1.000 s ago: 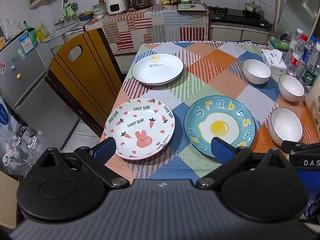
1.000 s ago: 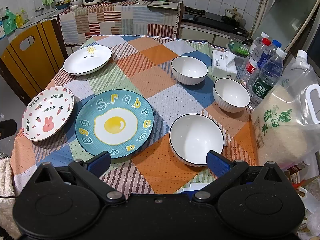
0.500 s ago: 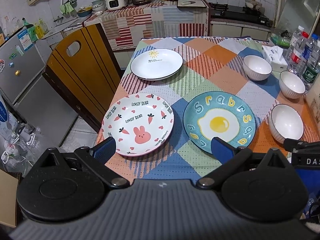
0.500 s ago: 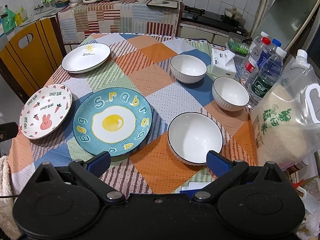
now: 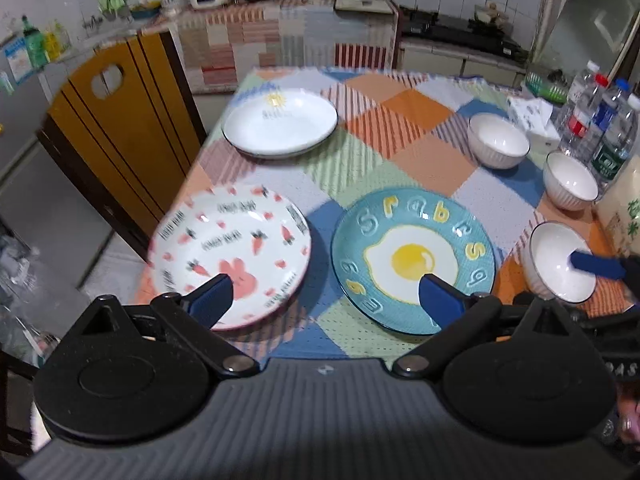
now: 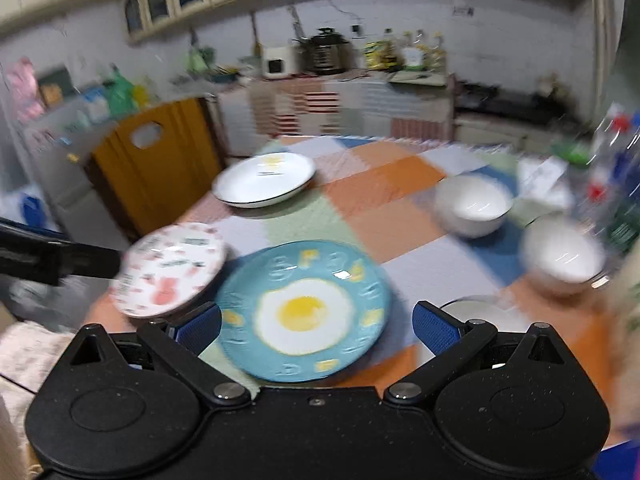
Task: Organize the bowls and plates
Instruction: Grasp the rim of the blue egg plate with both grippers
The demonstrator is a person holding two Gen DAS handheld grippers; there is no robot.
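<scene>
On the patchwork tablecloth lie a pink rabbit plate (image 5: 232, 252), a blue fried-egg plate (image 5: 412, 260) and a white sun plate (image 5: 280, 122). Three white bowls stand at the right: far (image 5: 498, 146), middle (image 5: 570, 180) and near (image 5: 560, 264). My left gripper (image 5: 324, 300) is open, low over the near edges of the rabbit and egg plates. My right gripper (image 6: 316, 326) is open, low over the egg plate (image 6: 304, 308); one of its fingers (image 5: 596, 265) shows over the near bowl. The right wrist view is blurred.
Water bottles (image 5: 600, 128), a tissue pack (image 5: 534, 114) and a rice bag (image 5: 624, 208) crowd the table's right edge. A wooden chair (image 5: 124, 132) stands at the left side. The kitchen counter (image 5: 288, 28) is behind.
Both grippers have moved forward and down toward the table. The right one swung left, from facing the near bowl to over the egg plate. Jaws stay open.
</scene>
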